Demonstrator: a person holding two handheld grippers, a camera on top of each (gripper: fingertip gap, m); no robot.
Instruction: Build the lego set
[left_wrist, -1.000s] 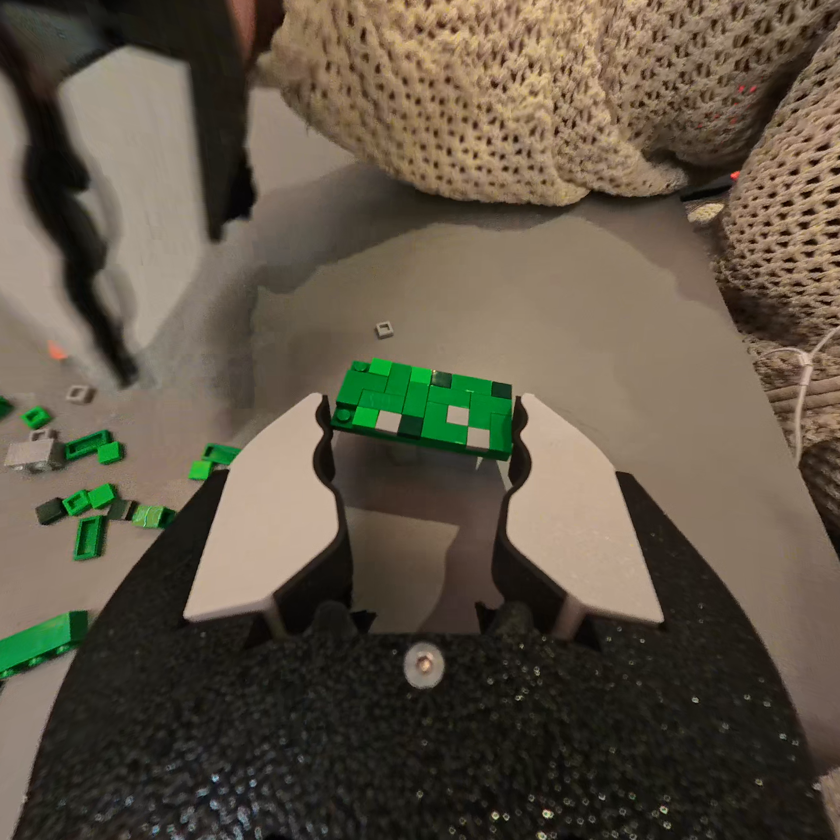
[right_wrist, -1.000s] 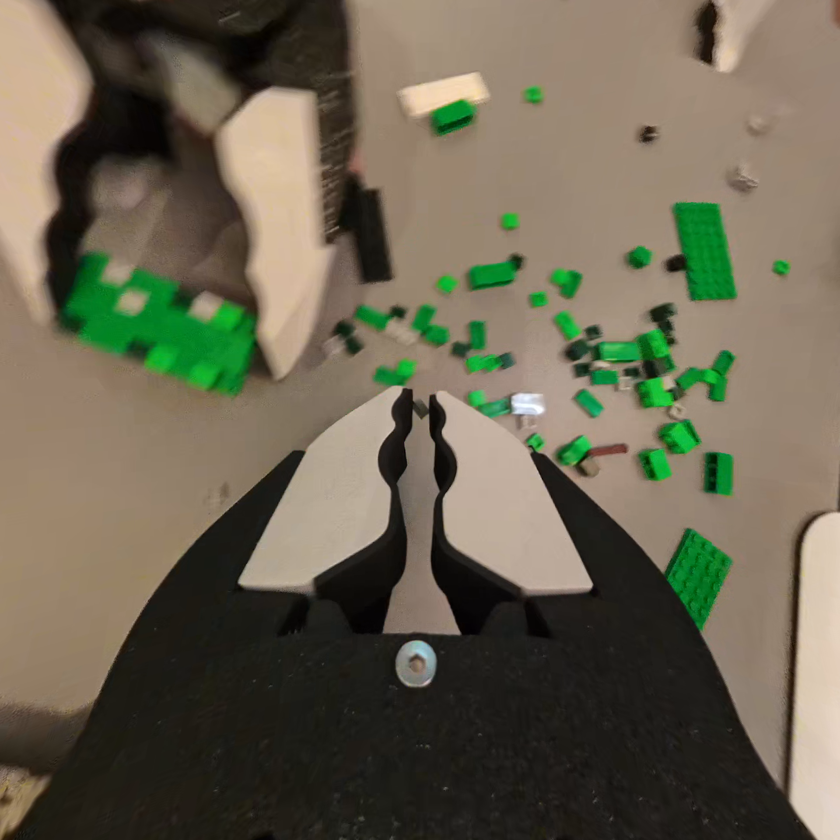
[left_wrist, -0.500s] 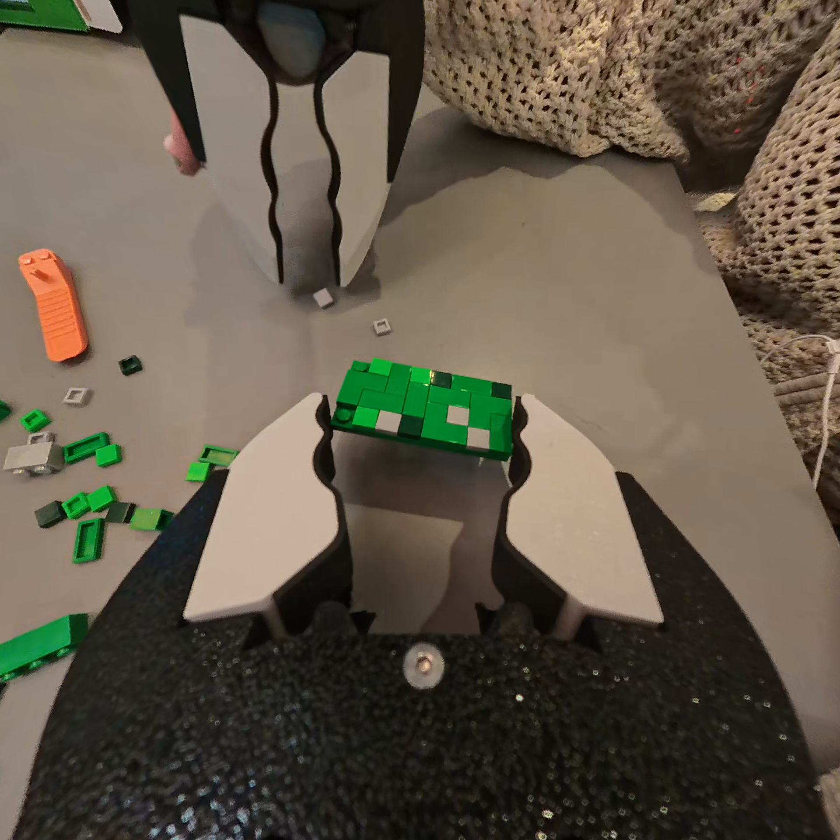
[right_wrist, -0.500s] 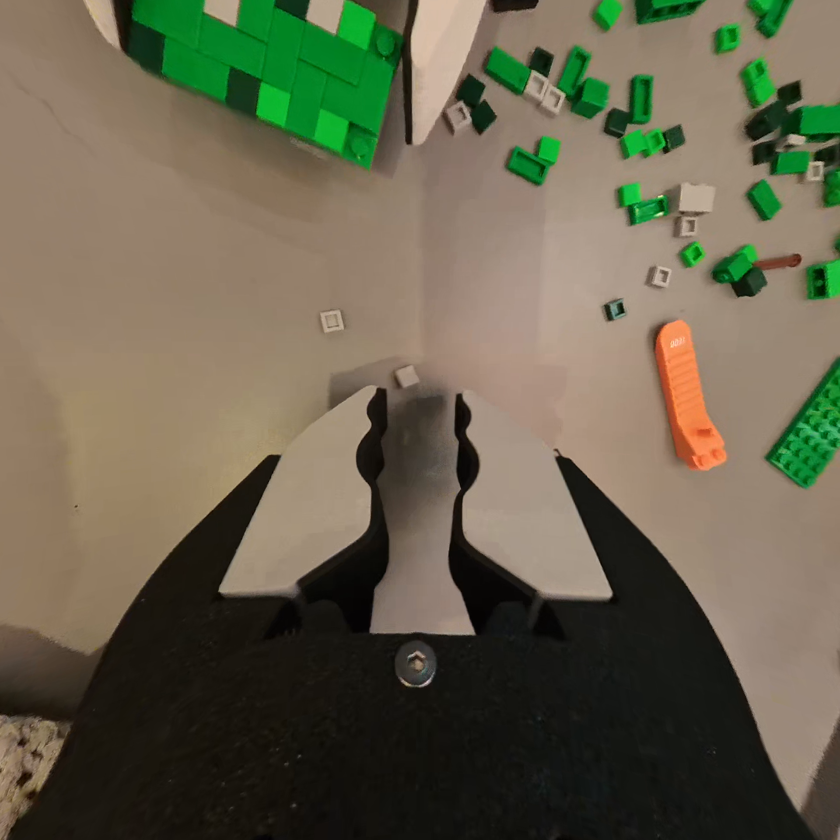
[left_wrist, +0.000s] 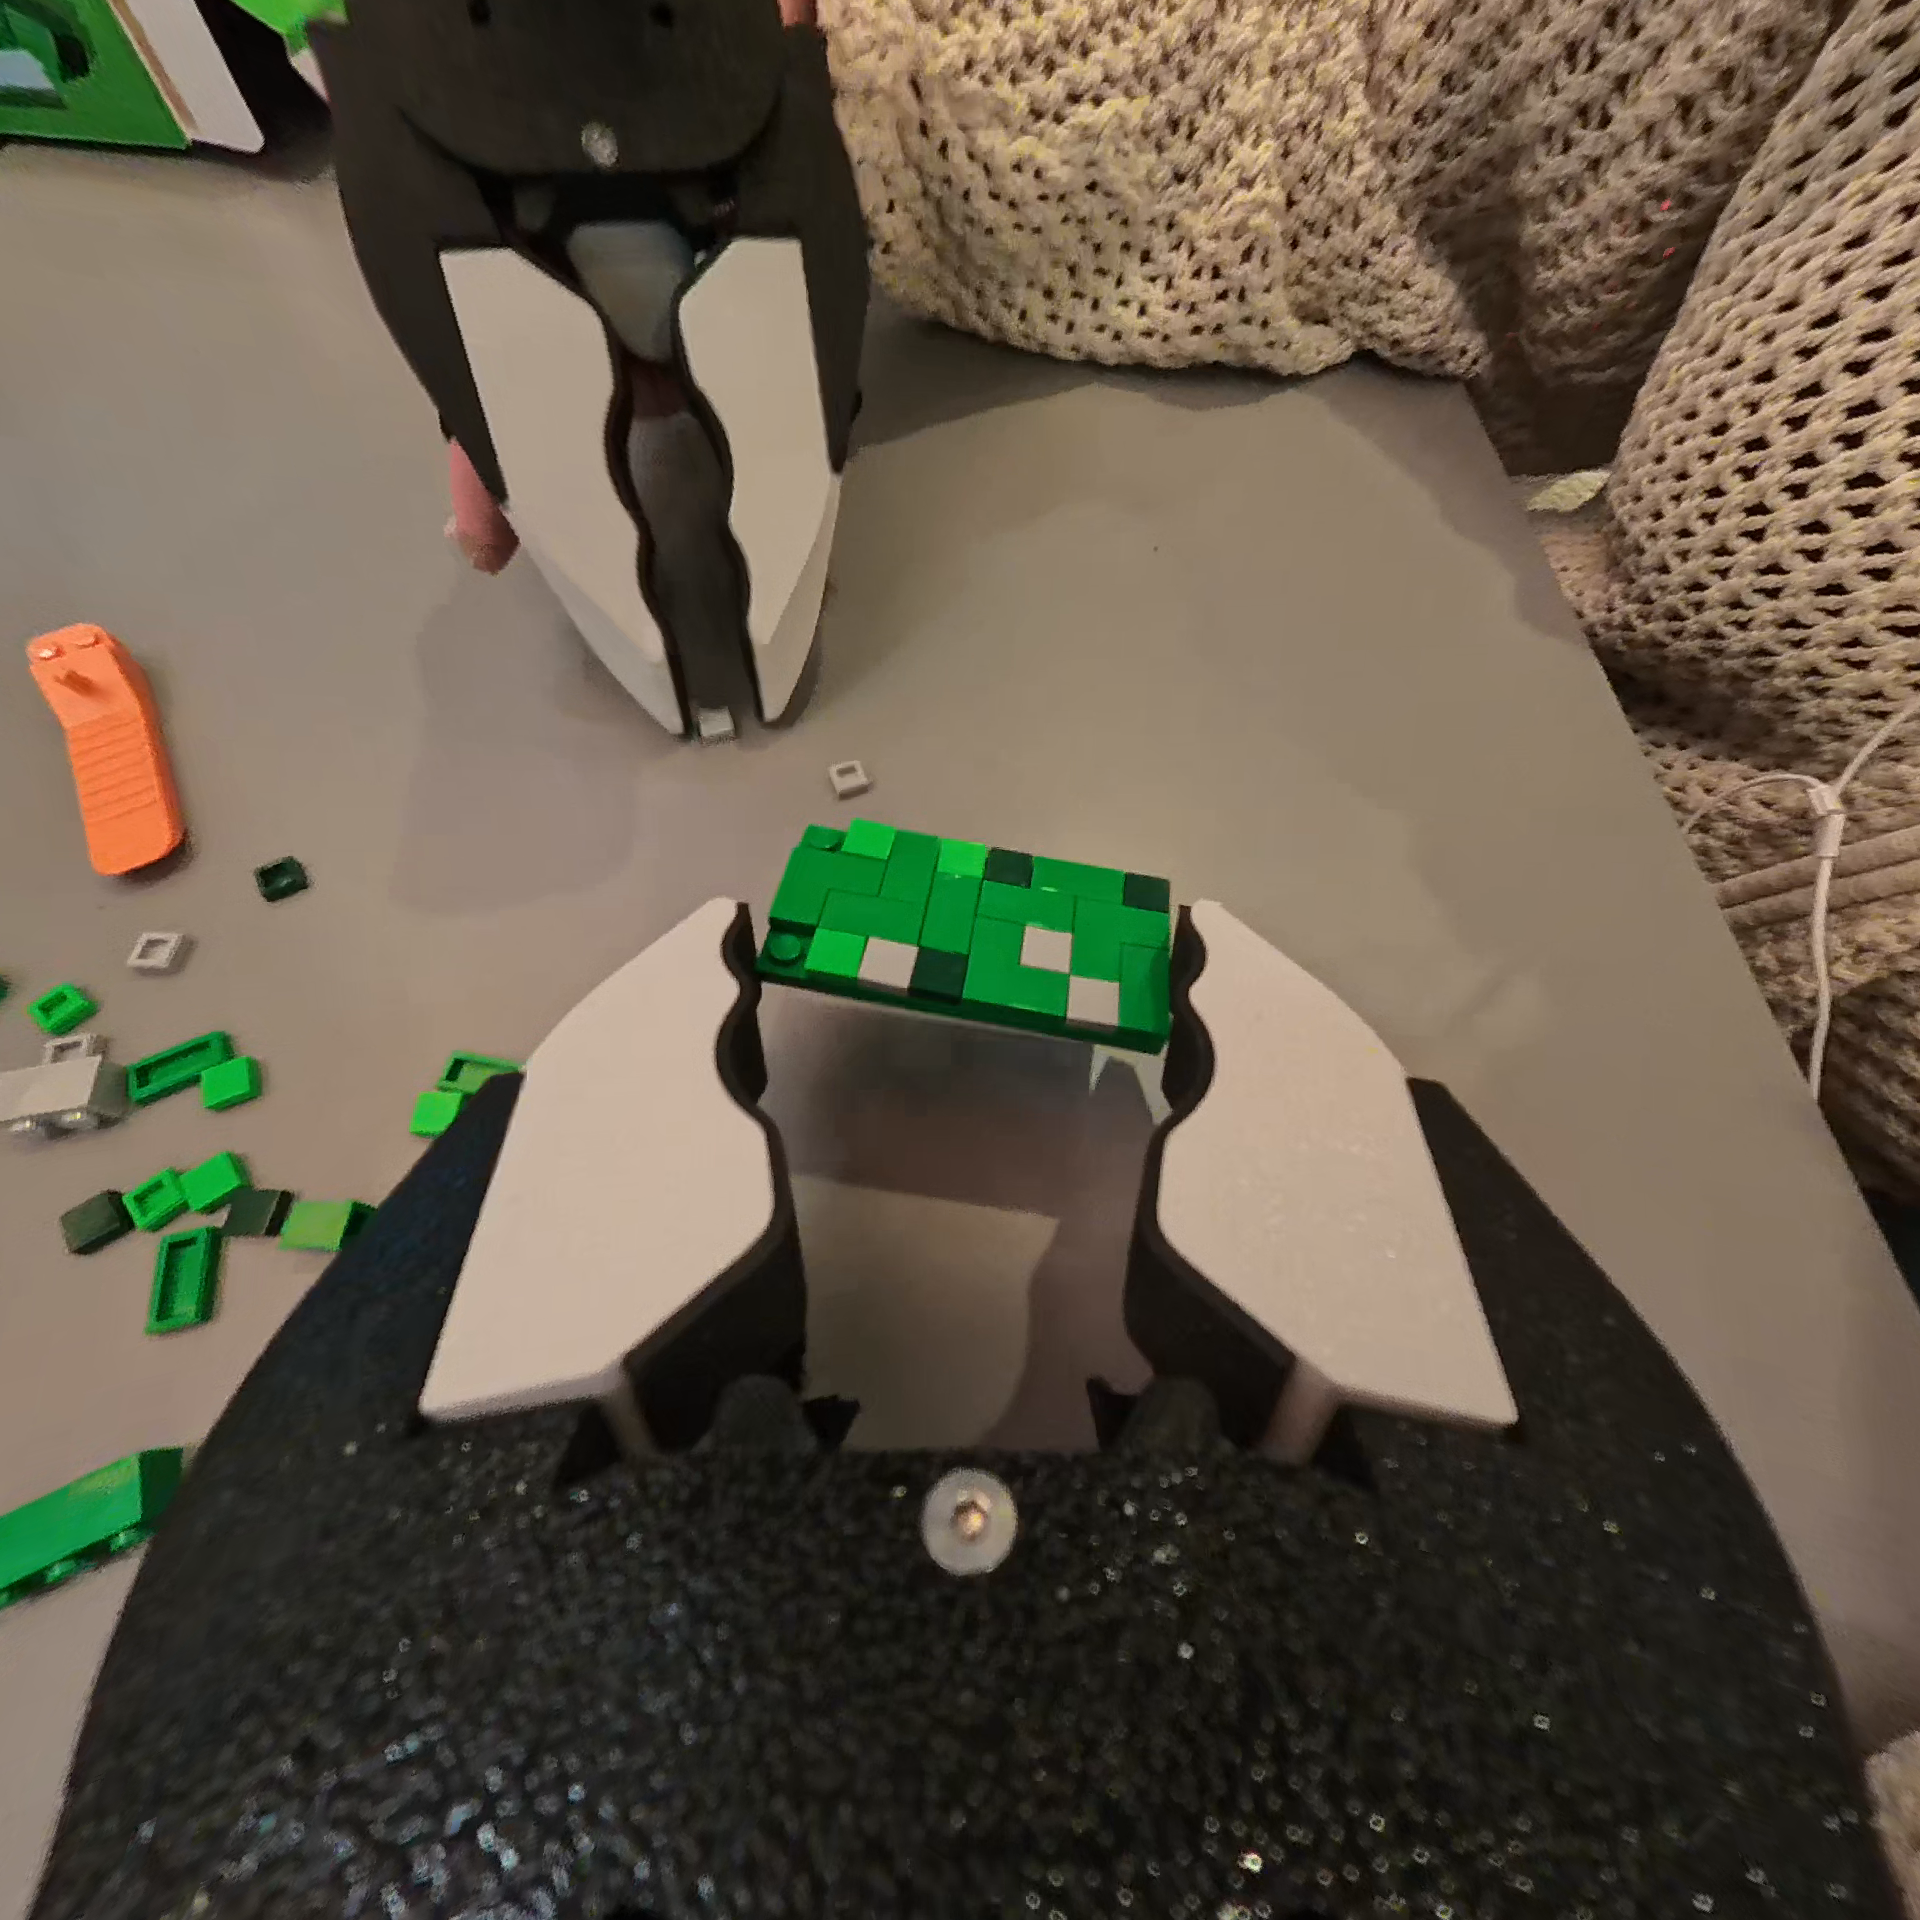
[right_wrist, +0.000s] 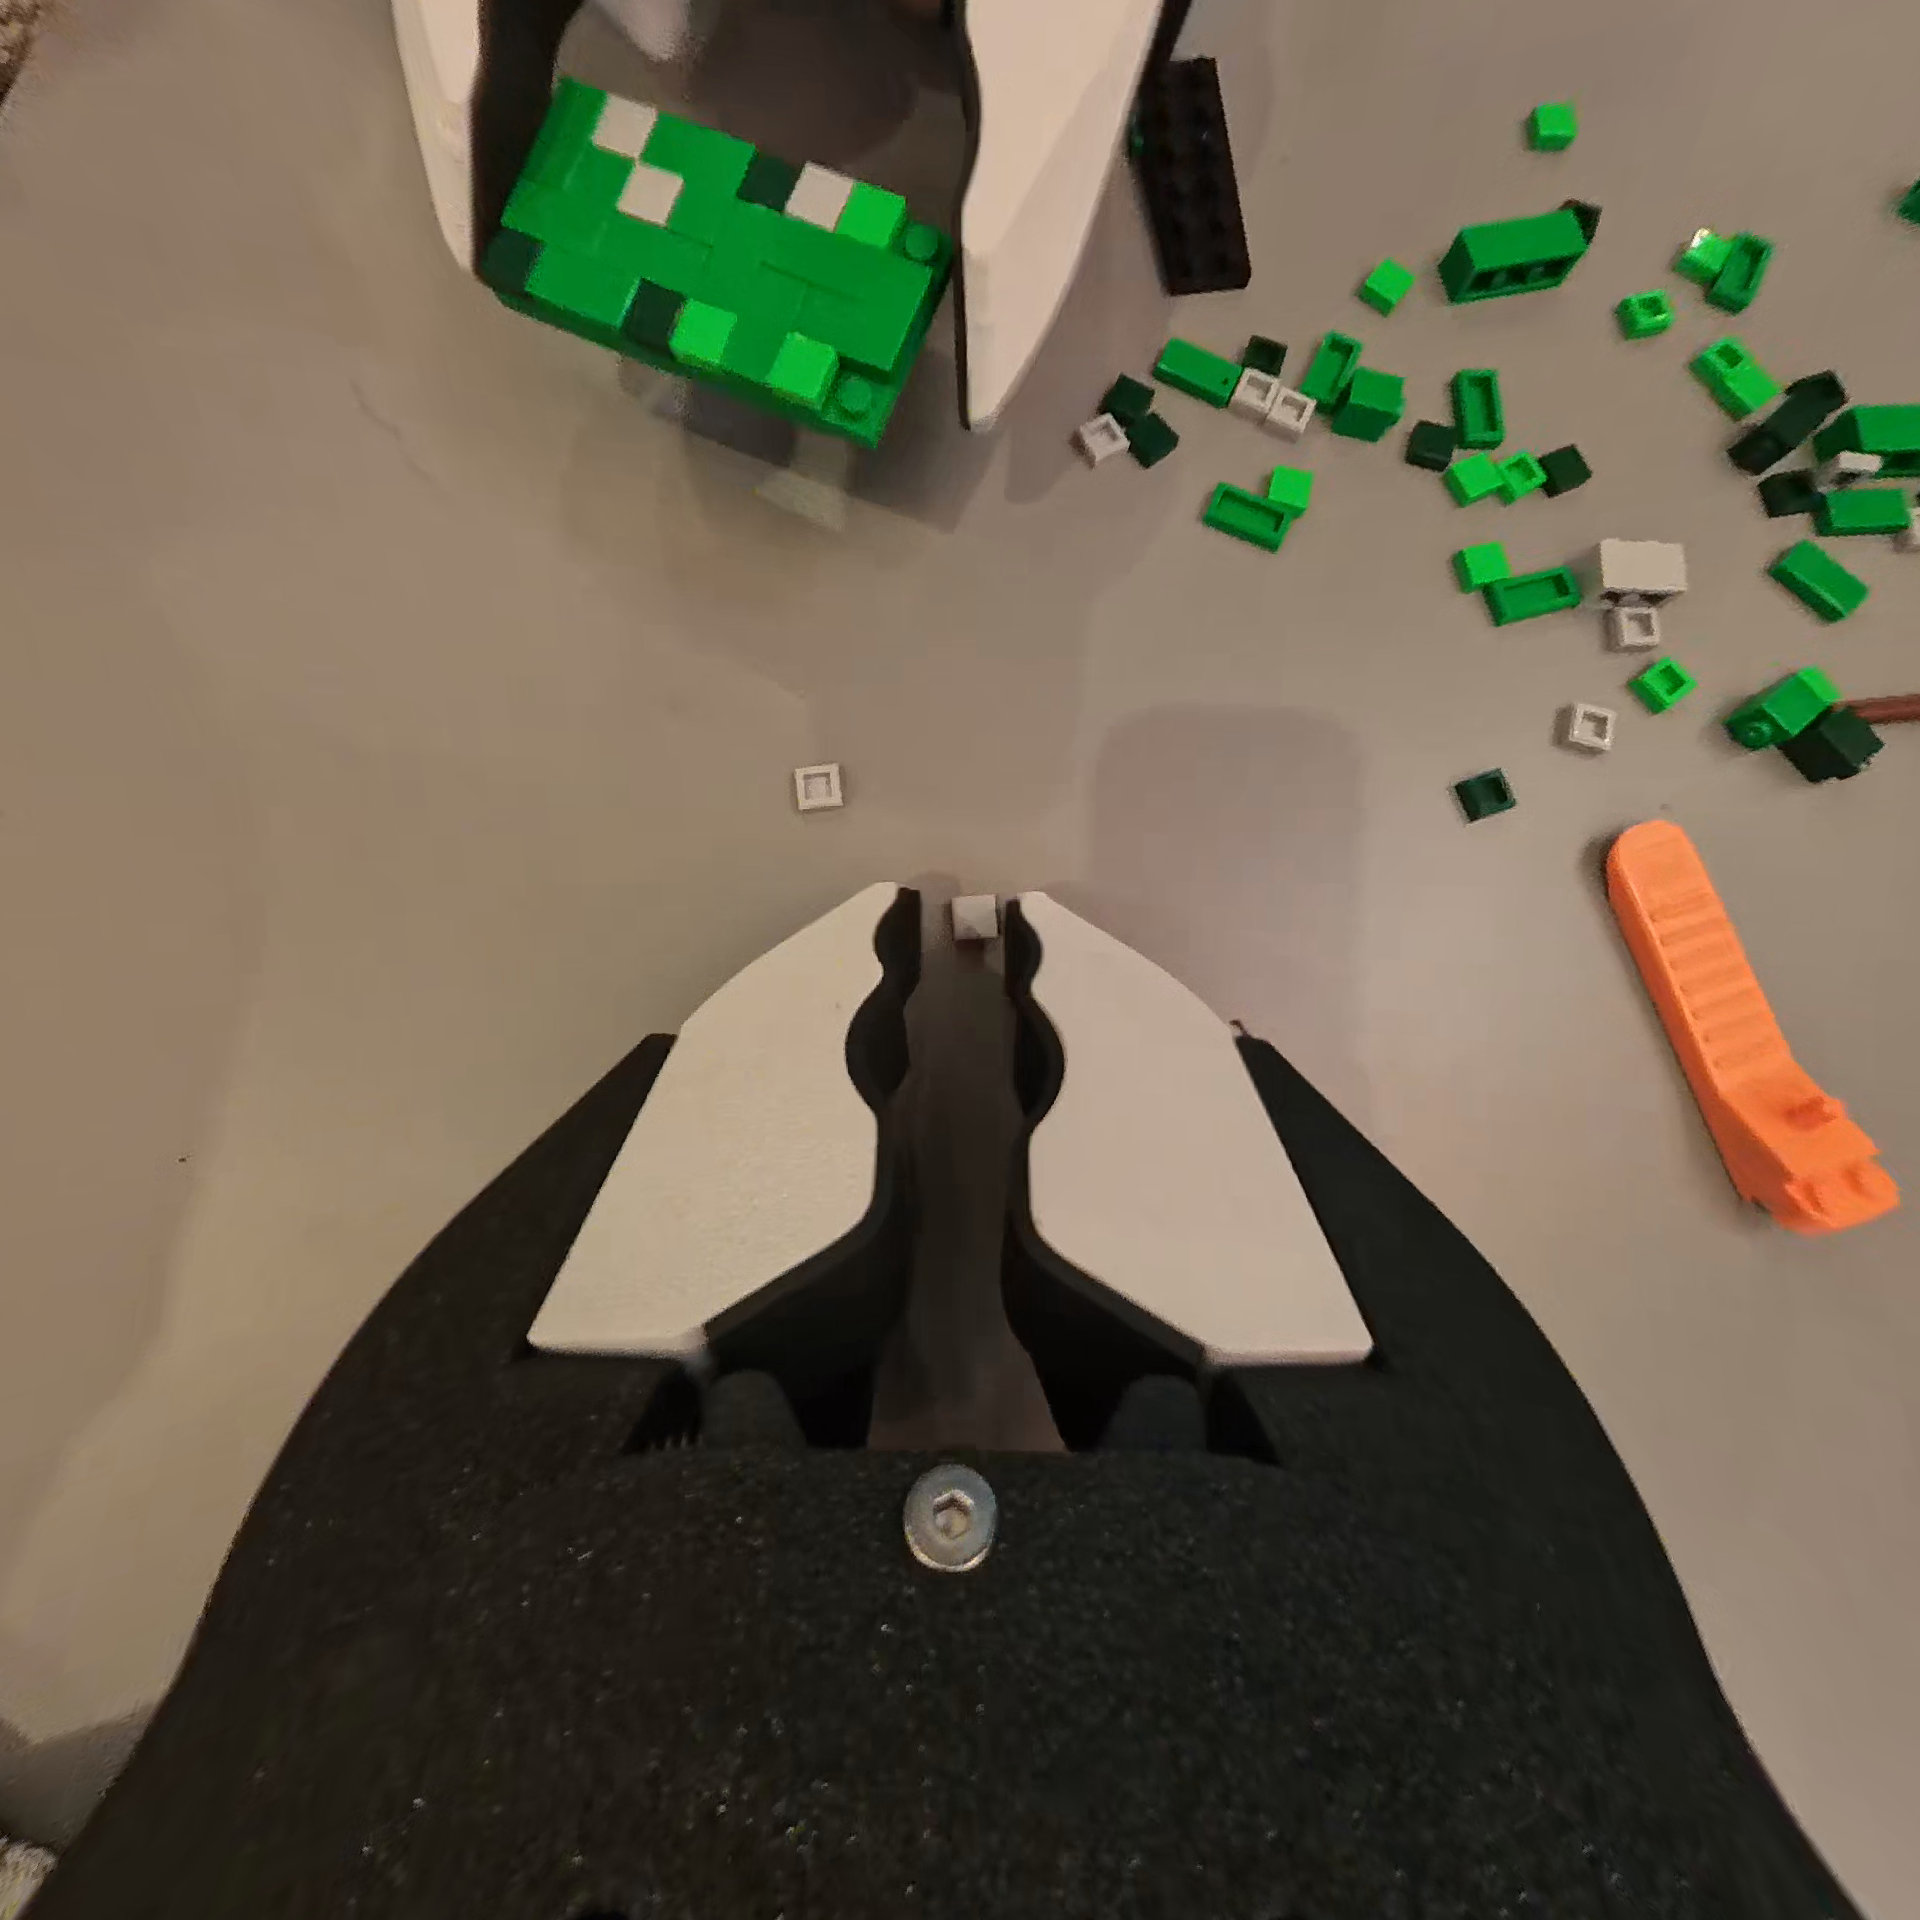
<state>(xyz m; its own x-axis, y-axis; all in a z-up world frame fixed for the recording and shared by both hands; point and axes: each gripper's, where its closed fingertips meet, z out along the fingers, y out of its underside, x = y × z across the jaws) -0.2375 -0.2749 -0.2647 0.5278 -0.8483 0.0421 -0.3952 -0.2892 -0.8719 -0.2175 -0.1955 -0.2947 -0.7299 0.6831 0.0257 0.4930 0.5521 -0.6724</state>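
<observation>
My left gripper (left_wrist: 961, 920) is shut on a flat green lego plate (left_wrist: 966, 935) tiled in light green, dark green and grey, and holds it level a little above the grey table (left_wrist: 1195, 644). The right wrist view shows the plate (right_wrist: 717, 260) between the left gripper's white fingers (right_wrist: 1039, 208). My right gripper (right_wrist: 964, 902) stands tips-down on the table, its jaws closed narrowly on a small grey tile (right_wrist: 975, 920). The left wrist view shows it (left_wrist: 717, 717) beyond the plate, with the tile (left_wrist: 717, 724) at its tips.
A second small grey tile (right_wrist: 819, 788) lies between the grippers. An orange brick separator (right_wrist: 1745, 1039) and several loose green, grey and dark pieces (right_wrist: 1507, 468) lie to one side. A black brick (right_wrist: 1195, 177) lies near the left gripper. A knitted blanket (left_wrist: 1247, 156) and a white cable (left_wrist: 1829, 883) border the table. There is about 10 centimeters between the tips of the two grippers.
My right gripper swung over from the loose pile, dropped to the table and narrowed its jaws around the small grey tile. My left gripper and the plate have stayed still.
</observation>
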